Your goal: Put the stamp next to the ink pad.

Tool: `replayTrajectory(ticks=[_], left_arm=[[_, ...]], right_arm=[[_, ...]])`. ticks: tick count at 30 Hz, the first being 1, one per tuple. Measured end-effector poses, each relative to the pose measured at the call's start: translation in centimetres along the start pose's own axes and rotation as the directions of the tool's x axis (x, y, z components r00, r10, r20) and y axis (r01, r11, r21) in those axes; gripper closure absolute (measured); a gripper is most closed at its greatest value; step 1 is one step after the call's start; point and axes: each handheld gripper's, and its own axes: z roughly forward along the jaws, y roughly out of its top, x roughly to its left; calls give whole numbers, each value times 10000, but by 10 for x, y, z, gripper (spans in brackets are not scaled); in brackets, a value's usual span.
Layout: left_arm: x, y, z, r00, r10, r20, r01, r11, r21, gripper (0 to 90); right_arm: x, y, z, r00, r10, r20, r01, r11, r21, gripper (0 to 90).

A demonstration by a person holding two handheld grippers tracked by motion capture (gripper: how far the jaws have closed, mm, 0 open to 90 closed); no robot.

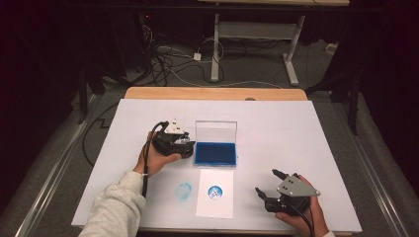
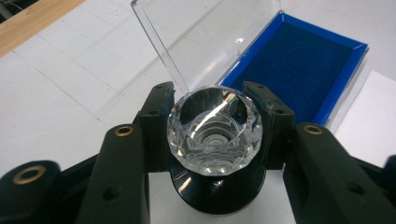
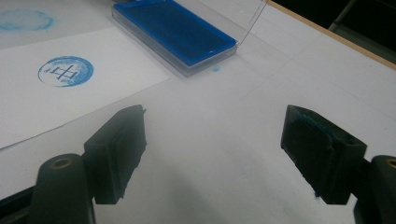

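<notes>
1. A round stamp with a faceted clear crystal top [image 2: 215, 133] and a black base is clamped between the jaws of the left gripper [image 1: 174, 142]; in the left gripper view the pads are seen pressed against its two sides.

2. The stamp is held just left of the open ink pad case [image 1: 215, 153], whose blue pad lies exposed and whose clear lid [image 1: 216, 131] stands up at the far side. Whether the stamp base touches the table cannot be told.

3. One clean blue round print [image 1: 214, 192] is already laid on the white sheet of paper [image 1: 215, 207], near the case. A second, fainter blue smear [image 1: 184, 190] is seen on the table cover just left of the sheet.

4. The right gripper [image 1: 270, 185] is held at the near right of the table, well apart from the paper and the case. Its jaws stand wide apart with nothing between them, and blue ink traces are visible on its pads [image 3: 312, 140].

5. By these signs, at least one stamping is judged done. Either the stamp is being brought back to the pad for fresh ink, or it is being set down beside the case.

6. What is judged left: the stamp to be released or inked again, and the lid probably to be closed.
</notes>
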Motion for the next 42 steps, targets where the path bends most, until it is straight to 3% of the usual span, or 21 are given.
replayTrajectory(ticks=[19,29,42], left_arm=[[2,-7,11,9999,-60,-129,65,9992,392,542],[1,-9,12,9999,-111,-116,115,9995,309,533],[-1,-5,6,9991,-140,-409,139,9999,-30,430]], right_arm=[[1,-1,2,9999,-65,-127,67,9999,126,227],[1,-1,2,9998,-142,-149,144,9998,134,227],[2,0,0,9998,-136,-118,137,9998,107,227]])
